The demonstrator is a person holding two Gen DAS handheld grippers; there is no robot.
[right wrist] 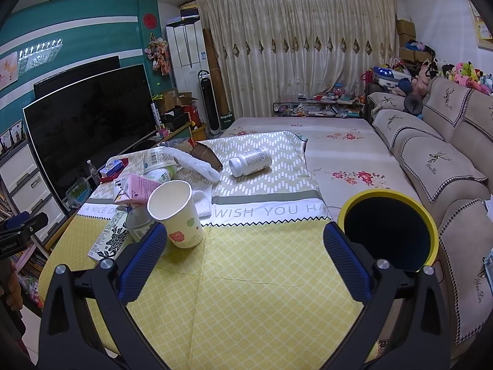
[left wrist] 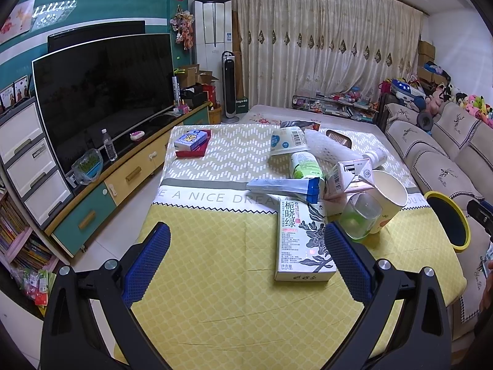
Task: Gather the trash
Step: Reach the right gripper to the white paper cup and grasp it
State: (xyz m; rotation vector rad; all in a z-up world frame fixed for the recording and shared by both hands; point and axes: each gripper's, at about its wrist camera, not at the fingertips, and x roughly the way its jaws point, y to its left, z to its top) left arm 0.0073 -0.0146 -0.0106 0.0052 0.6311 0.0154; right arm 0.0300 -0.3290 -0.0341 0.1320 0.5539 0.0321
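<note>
Left gripper and right gripper both spread wide, empty, above the yellow tablecloth. Trash pile mid-table: tea box printed "栀晓绿" flat, paper cup upright beside it, pink carton behind. Yellow-rimmed bin at right. Cloth reads "WISH YOU".

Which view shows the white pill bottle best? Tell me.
The right wrist view: the white pill bottle lies on its side in the open, fully visible on the patterned cloth. The left wrist view shows only part of it behind the pink carton.
</note>
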